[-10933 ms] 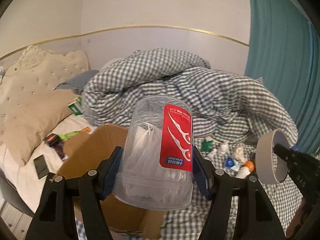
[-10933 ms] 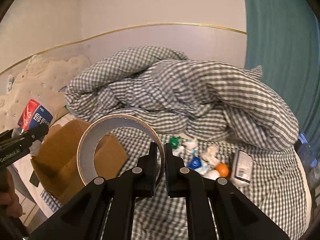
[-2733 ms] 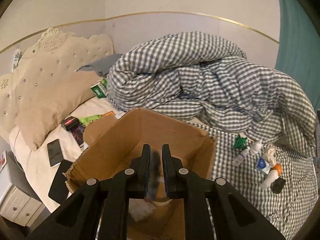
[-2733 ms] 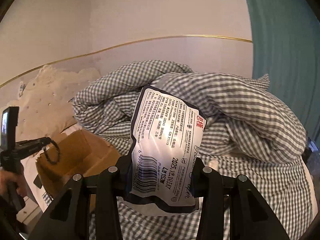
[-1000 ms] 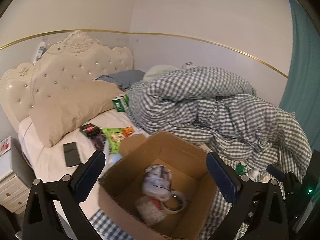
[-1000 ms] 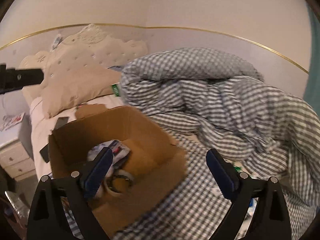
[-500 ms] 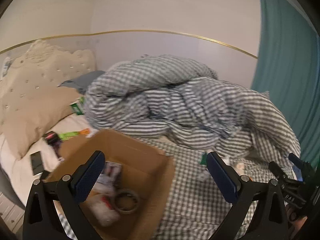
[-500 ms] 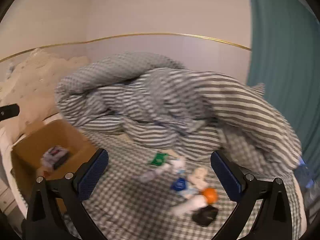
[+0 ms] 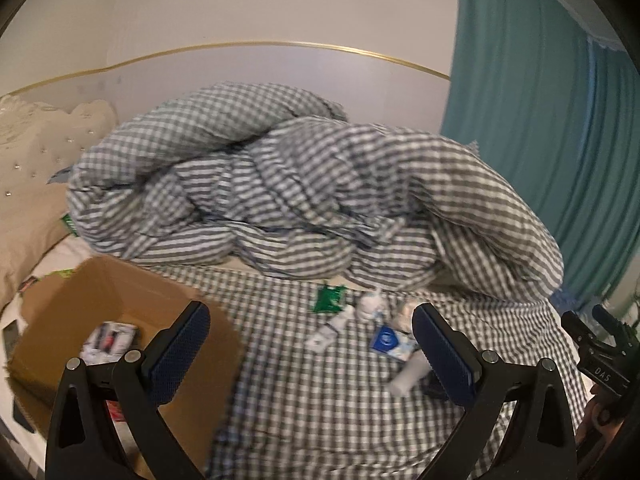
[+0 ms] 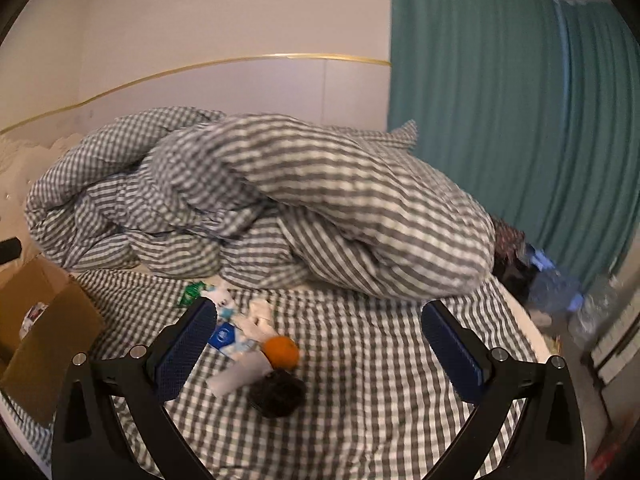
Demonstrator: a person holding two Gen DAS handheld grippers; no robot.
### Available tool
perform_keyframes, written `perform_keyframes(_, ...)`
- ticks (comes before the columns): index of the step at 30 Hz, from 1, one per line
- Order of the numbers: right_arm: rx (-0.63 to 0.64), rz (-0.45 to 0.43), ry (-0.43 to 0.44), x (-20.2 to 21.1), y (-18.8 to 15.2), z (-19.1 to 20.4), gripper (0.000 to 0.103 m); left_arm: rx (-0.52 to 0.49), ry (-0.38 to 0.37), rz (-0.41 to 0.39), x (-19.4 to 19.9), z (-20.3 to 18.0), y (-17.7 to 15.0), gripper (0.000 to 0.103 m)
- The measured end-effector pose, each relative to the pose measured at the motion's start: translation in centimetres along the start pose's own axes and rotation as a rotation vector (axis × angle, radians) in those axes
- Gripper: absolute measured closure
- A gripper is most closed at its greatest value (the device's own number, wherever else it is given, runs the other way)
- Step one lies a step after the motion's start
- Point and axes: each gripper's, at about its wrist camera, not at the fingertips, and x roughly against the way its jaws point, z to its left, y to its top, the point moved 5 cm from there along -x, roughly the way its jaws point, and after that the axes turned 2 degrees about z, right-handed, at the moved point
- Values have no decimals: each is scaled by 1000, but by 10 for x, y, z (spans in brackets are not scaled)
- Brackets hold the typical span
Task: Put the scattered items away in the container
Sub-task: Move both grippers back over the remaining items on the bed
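Note:
The cardboard box sits on the bed at the lower left with a packet inside; its corner shows in the right wrist view too. Scattered items lie on the checked sheet: a green packet, a blue-and-white sachet, a white tube with an orange cap, and a black round thing. My left gripper is open and empty above the sheet, left of the items. My right gripper is open wide and empty, with the items near its left finger.
A heaped checked duvet fills the far side of the bed. A teal curtain hangs at the right. Plastic bottles stand beside the bed's right edge. A cream headboard and pillow are at the left.
Both views have swung right, from the box toward the scattered items. The box slid to the left edge of each view. Both grippers stayed open and empty.

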Motion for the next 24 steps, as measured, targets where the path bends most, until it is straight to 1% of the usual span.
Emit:
perform_keyframes(4,-18,36,2,-11,-13,-8,0,-27,-25,32,-22,-20,-9,0)
perform_keyframes(8,5,64,-9,-24,-24,-4,0,-48,-37,60,-43,-34,-19,0)
perform_keyframes(15,54,119,-16,-53,-50,9,0,-91,-41,77,-78,-47,-43,0)
perform_keyframes(17,62,133,-19,-60,-56,11,0,-113,-45,86,-89,-51,-52,0)
perform_keyframes(20,67,157,-29,-70,-66,9,0,-153,-75,116,-113,-61,-70,0)
perform_keyframes(24,62,179,-31,-80,-75,4,0,-217,-117,187,-150,-78,-104,0)
